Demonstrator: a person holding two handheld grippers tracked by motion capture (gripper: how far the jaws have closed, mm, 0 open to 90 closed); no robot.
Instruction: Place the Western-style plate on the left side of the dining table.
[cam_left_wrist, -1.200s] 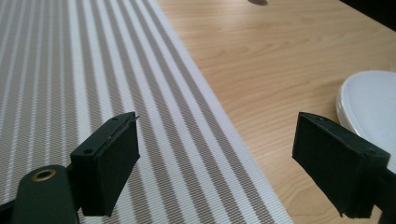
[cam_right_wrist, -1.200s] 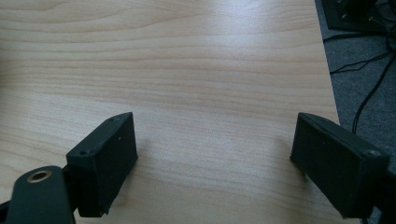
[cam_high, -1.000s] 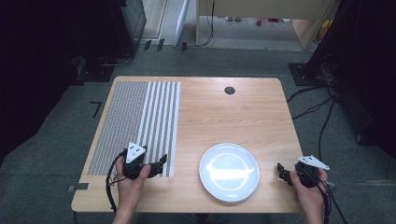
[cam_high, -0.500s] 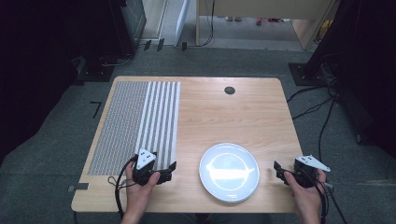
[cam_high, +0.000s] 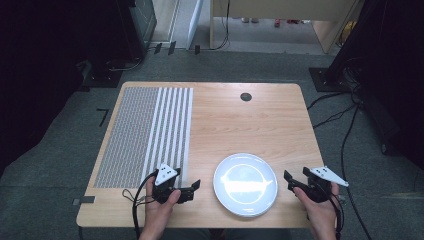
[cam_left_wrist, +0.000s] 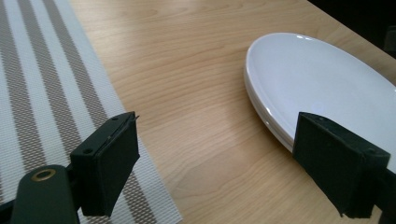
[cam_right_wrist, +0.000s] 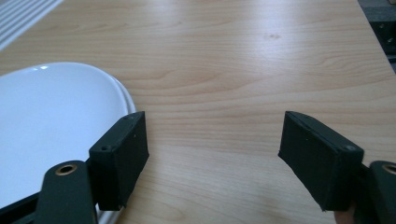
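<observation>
Looking down: a wooden tabletop (cam_high: 240, 120) seen from above the person's side, with a hand and gripper coming in at each near corner.
Plate: a white plate (cam_high: 245, 183) lies flat close to the tabletop's near edge, somewhat right of the middle. In the left gripper view the plate (cam_left_wrist: 322, 88) looks like a stack of two, one rim line under the other.
Mat: a striped woven mat (cam_high: 147, 134) covers the left part of the tabletop, from the far edge almost to the near edge.
Left gripper: the left gripper (cam_high: 192, 187) sits near the near edge, between the mat's near right corner and the plate, pointing at the plate's left rim.
Left jaws: wide apart with nothing held. In the left gripper view one jaw hangs over the mat's edge and the other in front of the plate's rim; whether it touches the rim I cannot tell.
Right gripper: the right gripper (cam_high: 295, 177) is at the near right corner, just beside the plate's right rim, pointing left at it.
Right jaws: wide, having just been closing a little, with only bare wood between them. In the right gripper view one jaw stands next to the plate's rim (cam_right_wrist: 126, 100).
Hole: a small dark round hole (cam_high: 245, 96) lies near the far edge.
</observation>
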